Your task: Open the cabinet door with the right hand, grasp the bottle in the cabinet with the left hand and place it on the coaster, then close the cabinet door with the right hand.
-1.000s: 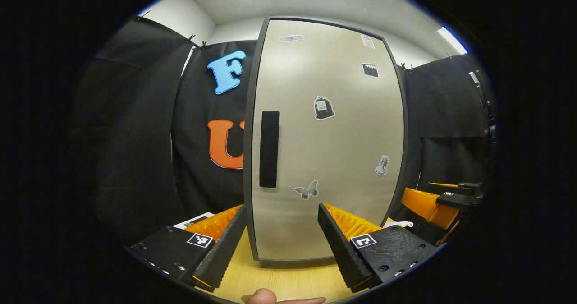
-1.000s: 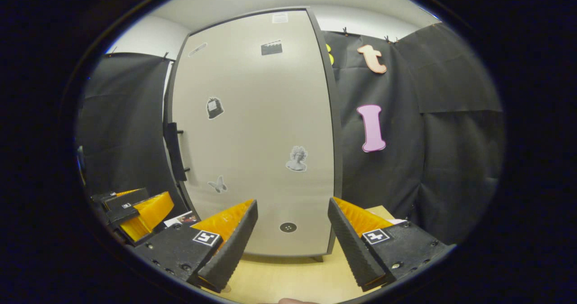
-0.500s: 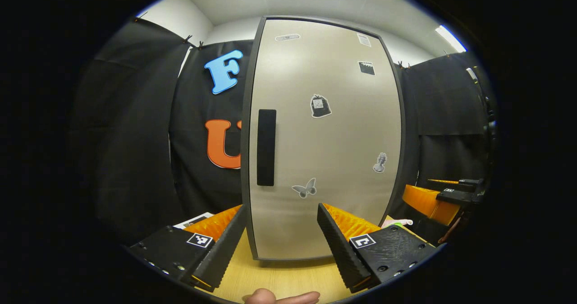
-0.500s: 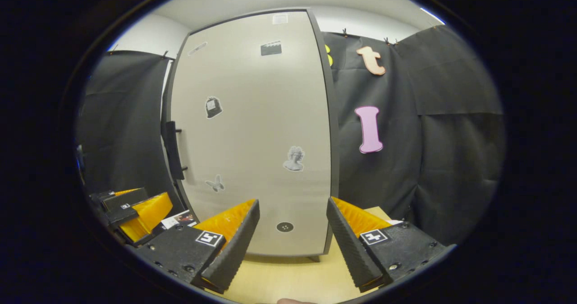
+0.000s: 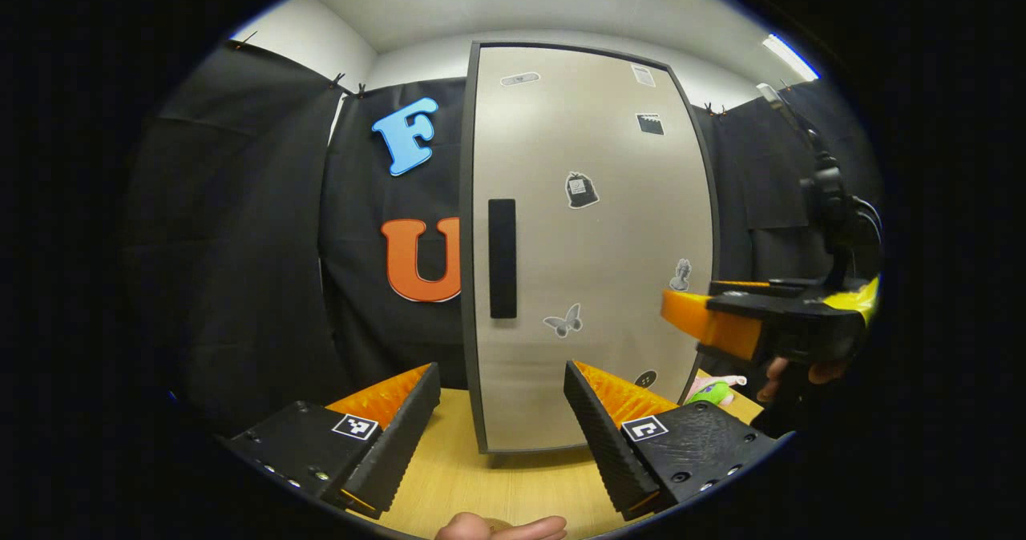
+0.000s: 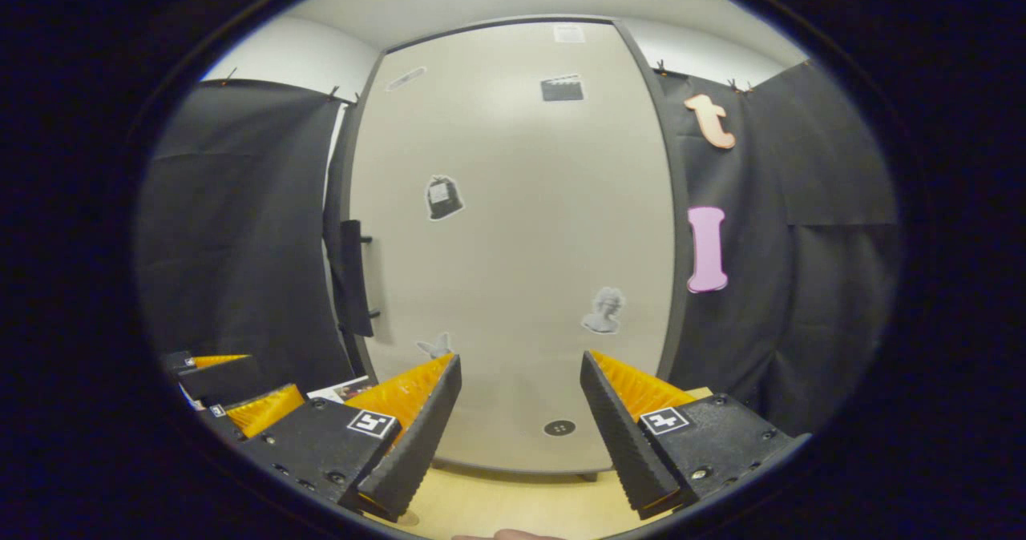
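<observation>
A: How do the claws stand?
B: The left claw (image 5: 502, 420) and the right claw (image 6: 521, 420) both gape wide over the bench (image 5: 513, 484), holding nothing.
A: And beyond them?
B: The cabinet door (image 5: 589, 243) stands closed, its handle (image 5: 502, 258) untouched; the bottle sits hidden.

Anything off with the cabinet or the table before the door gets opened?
Nothing stands out. The cabinet door sits shut and square, its handle straight, stickers flat. Both grippers, left and right, are open and apart from it.

Right tongs (image 5: 681, 316) now higher, nearer door (image 5: 593, 243).
</observation>
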A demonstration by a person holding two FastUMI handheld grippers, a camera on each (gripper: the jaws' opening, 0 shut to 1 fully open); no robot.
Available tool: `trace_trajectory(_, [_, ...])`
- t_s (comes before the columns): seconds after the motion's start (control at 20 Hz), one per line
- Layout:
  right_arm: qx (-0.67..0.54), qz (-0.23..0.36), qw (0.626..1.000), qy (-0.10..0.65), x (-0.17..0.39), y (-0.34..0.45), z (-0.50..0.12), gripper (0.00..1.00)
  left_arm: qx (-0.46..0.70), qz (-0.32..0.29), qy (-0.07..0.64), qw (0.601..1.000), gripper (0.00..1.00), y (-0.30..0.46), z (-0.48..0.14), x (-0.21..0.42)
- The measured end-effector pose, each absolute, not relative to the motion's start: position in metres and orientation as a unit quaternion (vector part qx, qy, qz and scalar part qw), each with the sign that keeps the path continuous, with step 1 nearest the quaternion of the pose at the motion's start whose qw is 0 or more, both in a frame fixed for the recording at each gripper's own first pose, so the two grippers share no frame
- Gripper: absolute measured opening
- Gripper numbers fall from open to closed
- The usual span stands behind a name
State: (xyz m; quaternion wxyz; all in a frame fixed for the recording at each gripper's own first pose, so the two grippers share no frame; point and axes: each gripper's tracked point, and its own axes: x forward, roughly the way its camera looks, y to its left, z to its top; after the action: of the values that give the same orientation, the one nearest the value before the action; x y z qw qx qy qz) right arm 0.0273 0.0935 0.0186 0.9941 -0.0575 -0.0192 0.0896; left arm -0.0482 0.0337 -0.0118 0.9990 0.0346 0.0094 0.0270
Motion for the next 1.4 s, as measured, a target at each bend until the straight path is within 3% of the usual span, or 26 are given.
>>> trace_trajectory(0.05, [-0.064,0.103,0.992,-0.021,0.031,0.107,0.019,0.96,0.04,0.034,0.013,0.999,0.94,0.039,-0.016,-0.055])
trace_trajectory(0.35, [-0.077,0.169,0.982,-0.025,0.054,0.186,0.026,0.93,0.062,0.072,0.026,0.995,0.94,0.07,-0.029,-0.087])
trace_trajectory(0.4, [-0.077,0.177,0.981,-0.026,0.059,0.198,0.027,0.96,0.063,0.08,0.028,0.994,0.94,0.076,-0.03,-0.092])
trace_trajectory(0.6, [-0.087,0.202,0.975,-0.017,0.076,0.237,0.021,0.92,0.064,0.107,0.038,0.992,0.96,0.097,-0.035,-0.104])
trace_trajectory(1.0, [-0.099,0.183,0.978,-0.015,0.11,0.264,0.012,0.96,0.06,0.147,0.043,0.986,0.96,0.132,-0.039,-0.119])
trace_trajectory(1.2, [-0.11,0.153,0.982,-0.021,0.113,0.262,0.011,0.9,0.061,0.15,0.05,0.985,0.97,0.139,-0.045,-0.124])
trace_trajectory(1.3, [-0.12,0.156,0.98,-0.008,0.119,0.263,0.001,0.82,0.061,0.151,0.054,0.985,0.96,0.141,-0.051,-0.128])
trace_trajectory(1.35, [-0.133,0.154,0.979,0.006,0.12,0.261,-0.007,0.65,0.061,0.153,0.057,0.985,0.97,0.141,-0.054,-0.129])
trace_trajectory(1.4, [-0.142,0.147,0.979,-0.008,0.122,0.26,-0.007,0.56,0.062,0.151,0.061,0.985,0.97,0.14,-0.059,-0.129])
